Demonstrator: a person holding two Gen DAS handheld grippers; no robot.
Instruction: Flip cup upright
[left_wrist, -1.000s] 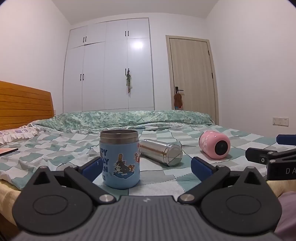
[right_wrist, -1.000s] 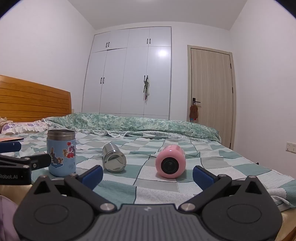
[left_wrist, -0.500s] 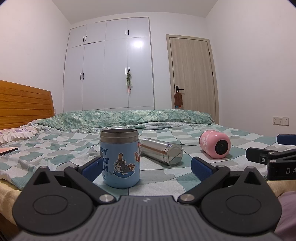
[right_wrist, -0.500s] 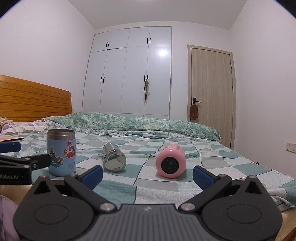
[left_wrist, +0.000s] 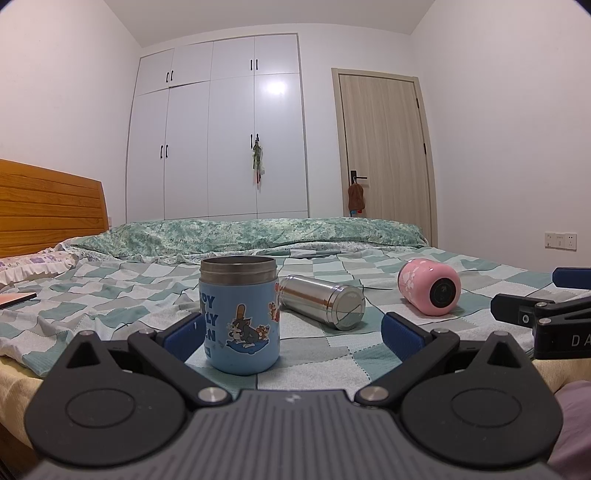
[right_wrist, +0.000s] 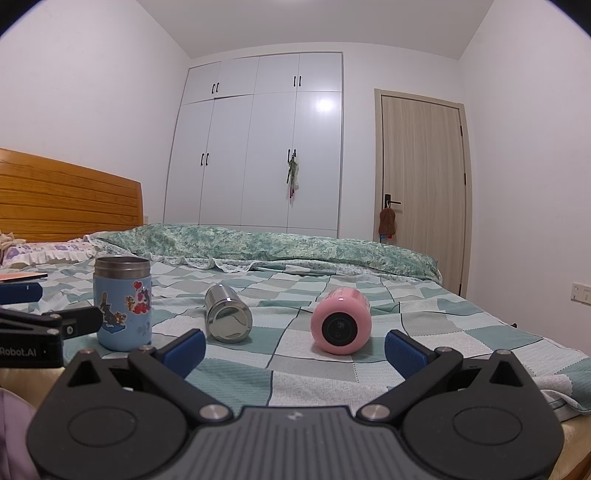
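Flanking the upright blue cup (left_wrist: 239, 317), toppled steel (left_wrist: 322, 301) and pink cups (left_wrist: 430, 287); both grippers (left_wrist: 291, 334) (right_wrist: 294, 345) agape, empty.

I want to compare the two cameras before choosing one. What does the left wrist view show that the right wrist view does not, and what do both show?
Only the left wrist view shows the printed lettering on the blue cup and the steel cup's long side.

Only the right wrist view shows the pink cup end-on, facing the right claw.

Both show the blue cup upright, the steel and pink cups lying on the checked bedspread, and both claws open, the left claw included.
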